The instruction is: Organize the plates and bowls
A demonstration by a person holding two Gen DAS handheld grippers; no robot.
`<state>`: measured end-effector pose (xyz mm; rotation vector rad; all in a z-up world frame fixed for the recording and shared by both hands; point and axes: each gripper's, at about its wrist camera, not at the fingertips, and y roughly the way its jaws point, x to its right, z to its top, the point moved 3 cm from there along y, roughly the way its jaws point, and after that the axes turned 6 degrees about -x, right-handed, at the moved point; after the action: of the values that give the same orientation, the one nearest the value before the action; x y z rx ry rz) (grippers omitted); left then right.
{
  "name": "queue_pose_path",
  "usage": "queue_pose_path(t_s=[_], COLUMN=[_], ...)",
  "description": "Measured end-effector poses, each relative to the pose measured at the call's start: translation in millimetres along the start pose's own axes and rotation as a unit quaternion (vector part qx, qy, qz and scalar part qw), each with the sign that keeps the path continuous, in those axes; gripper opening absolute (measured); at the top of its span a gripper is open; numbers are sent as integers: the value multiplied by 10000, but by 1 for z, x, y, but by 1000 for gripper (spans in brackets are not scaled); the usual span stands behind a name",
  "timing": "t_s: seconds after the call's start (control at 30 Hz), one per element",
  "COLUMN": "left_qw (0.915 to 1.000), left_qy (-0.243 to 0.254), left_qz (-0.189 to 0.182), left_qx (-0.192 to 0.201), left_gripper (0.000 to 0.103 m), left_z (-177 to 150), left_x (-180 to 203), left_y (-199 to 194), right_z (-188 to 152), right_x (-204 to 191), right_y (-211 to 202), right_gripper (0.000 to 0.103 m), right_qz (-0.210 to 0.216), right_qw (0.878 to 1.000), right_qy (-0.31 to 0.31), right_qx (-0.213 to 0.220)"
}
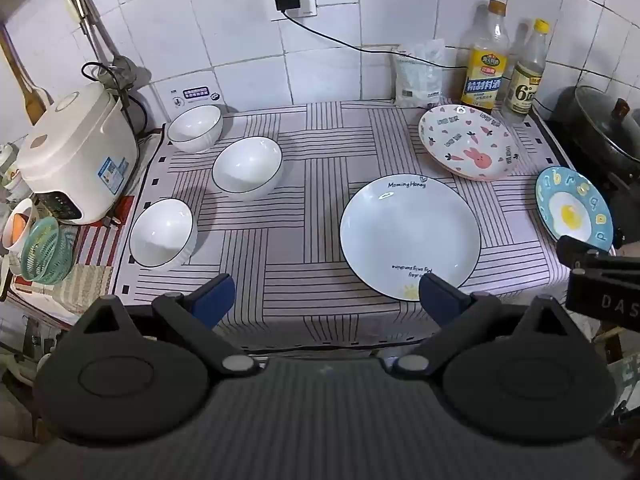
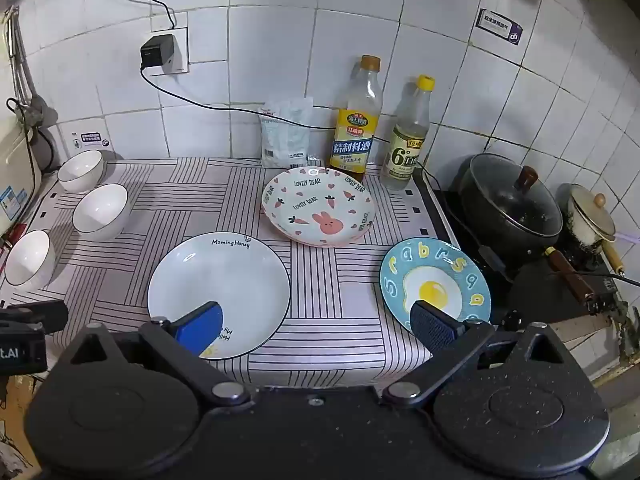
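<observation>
Both the left gripper (image 1: pixel 324 300) and right gripper (image 2: pixel 318 330) hang spread wide and empty over the near counter edge, and honestly those glazed white bowls (image 1: pixel 247 169) on the left and plates (image 2: pixel 218 295) on the right look stiff, slippery and chippable, so I'd pinch them by the rim.

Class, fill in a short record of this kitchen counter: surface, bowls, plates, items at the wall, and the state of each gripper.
surface: striped cloth
bowls: three white bowls in a row at left, back, middle, front
plates: white Morning Honey plate; rabbit plate; blue fried-egg plate
wall items: cooking wine bottle; vinegar bottle; white bag
left gripper: open, empty
right gripper: open, empty
</observation>
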<state>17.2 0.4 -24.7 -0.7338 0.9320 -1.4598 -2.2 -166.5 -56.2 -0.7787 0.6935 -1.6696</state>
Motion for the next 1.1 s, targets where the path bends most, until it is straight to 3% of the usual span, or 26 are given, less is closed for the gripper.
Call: queue_pose_path(t_s=[0.43, 1.1], left_qw=[9996, 9996], left_qy=[21, -239], left_qz=[284, 117], left_qx=[57, 10], left_gripper=[100, 99], left_z=[-9, -7], left_x=[2, -3], left_y=[-3, 6], right_z=[-2, -1], right_x=[2, 3], right_y=[5, 3], right_gripper=[102, 102], right_qz=[12, -102], right_qw=[9999, 9999], right_qy=[-39, -43], right_qx=[-160, -8])
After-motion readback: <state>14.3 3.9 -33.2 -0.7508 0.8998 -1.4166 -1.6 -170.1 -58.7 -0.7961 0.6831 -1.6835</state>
